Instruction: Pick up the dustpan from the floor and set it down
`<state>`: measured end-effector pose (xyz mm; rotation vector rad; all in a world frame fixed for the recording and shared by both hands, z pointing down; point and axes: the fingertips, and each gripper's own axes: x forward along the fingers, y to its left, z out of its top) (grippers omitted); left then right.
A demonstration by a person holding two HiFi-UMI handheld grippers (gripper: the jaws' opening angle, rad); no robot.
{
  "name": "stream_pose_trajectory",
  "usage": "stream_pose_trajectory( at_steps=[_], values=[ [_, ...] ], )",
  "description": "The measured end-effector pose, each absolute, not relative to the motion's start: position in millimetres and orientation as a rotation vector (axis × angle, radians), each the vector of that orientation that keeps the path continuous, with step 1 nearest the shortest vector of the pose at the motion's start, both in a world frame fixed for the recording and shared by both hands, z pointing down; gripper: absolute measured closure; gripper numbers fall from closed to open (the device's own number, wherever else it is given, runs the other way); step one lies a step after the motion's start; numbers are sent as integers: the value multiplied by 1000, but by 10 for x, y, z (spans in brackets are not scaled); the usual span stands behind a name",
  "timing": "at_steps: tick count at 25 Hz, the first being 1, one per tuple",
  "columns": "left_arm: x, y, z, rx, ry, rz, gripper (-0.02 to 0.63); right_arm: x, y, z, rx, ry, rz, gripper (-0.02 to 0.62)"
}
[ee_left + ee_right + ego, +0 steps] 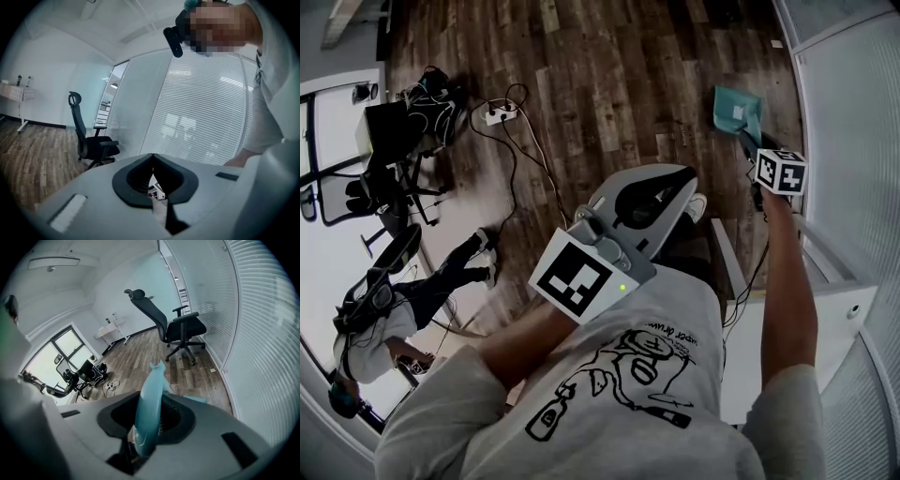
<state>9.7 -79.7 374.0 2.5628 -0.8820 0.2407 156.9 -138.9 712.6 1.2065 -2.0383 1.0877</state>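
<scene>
**Status:** the pick-up stage is judged complete. The set-down stage is not yet done.

1. **Right gripper** point(151, 420): the jaws are clenched on the teal handle point(151, 390) of the dustpan point(737, 110). The handle is seen passing between both pads and projecting forward beyond them.

2. **Dustpan position:** the pan is carried at the end of the outstretched right arm point(792, 281). It is located over the right-hand edge of the floor point(609, 84), near the glazed wall point(853, 112). Contact between pan and boards cannot be confirmed or excluded in the head view. From the height of the arm, the pan is judged to be off the floor.

3. **Left gripper** point(152, 182): the jaws are closed together and nothing is held between them. It is held close in front of the person point(628, 394), well apart from the dustpan, and is judged to take no part in the carry.

4. **Remaining steps:** the pan is to be lowered onto a set-down place and the right jaws released. No set-down place is indicated in any view. The cables point(511, 131) toward the floor's left-hand edge and the office chair point(183, 329) beside the glazed wall are to be avoided.
</scene>
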Motion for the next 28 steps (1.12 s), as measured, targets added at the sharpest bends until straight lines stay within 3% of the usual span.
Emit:
stream_pose_trajectory(
  at_steps=[28],
  values=[
    [195,-572,3180,2720,-895,176,604,1603,-1045,5559,1293,-2214,957,512]
  ],
)
